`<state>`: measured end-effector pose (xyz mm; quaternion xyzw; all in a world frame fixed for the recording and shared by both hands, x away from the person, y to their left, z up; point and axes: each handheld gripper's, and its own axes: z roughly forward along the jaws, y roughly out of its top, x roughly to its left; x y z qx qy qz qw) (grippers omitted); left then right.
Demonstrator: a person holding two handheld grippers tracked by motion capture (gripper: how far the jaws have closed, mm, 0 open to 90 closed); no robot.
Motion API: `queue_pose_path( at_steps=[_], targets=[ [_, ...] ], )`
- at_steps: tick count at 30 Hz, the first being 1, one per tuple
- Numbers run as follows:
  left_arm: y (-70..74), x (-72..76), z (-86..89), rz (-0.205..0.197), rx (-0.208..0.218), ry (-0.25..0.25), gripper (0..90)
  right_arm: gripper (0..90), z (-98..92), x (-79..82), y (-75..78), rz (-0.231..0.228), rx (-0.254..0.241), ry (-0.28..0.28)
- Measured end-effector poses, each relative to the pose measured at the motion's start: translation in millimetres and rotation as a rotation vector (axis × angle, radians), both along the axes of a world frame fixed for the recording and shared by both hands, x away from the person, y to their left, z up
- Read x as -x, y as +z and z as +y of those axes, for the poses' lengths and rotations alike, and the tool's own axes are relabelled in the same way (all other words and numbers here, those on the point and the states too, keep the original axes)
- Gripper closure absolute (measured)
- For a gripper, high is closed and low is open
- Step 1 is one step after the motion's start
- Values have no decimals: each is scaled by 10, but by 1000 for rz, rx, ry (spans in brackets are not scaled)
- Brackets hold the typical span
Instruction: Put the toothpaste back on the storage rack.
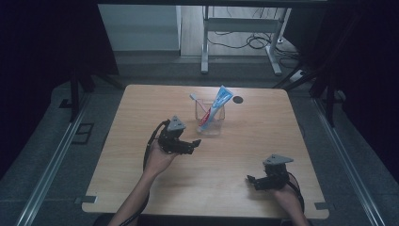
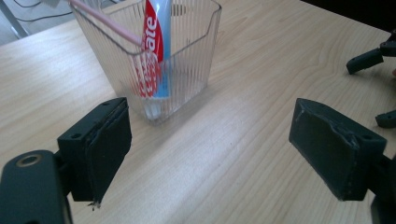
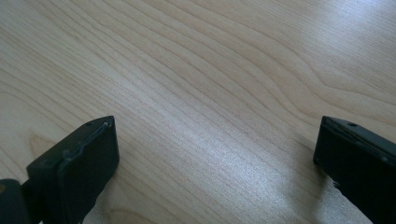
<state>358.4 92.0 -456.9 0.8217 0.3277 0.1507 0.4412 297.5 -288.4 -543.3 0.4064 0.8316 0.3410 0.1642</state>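
- The clear ribbed cup (image 1: pixel 210 117) stands on the far middle part of the wooden table (image 1: pixel 141 141); the toothpaste tube (image 1: pixel 217 104) and a pink toothbrush (image 1: pixel 201 106) lean inside the cup.
- The left gripper (image 1: pixel 192 144) is just beside the cup, on its near left side, with jaws spread wide and holding nothing.
- The right gripper (image 1: pixel 252 181) is well apart from the cup, near the table's front edge, jaws also spread and empty.
- I judge the work has hardly started: both things are still inside the cup, nothing is grasped yet.
- A small dark round spot (image 1: pixel 238 99) is behind the cup to the right; nothing stands between the left gripper and the cup.
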Motion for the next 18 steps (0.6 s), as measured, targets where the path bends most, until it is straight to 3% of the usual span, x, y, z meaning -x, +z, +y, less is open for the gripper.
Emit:
queue_pose_path(
  at_steps=[18],
  targets=[
    [-221,261,232,24,0,18,134,0,8,-3,1,1,1,-9]
  ],
)
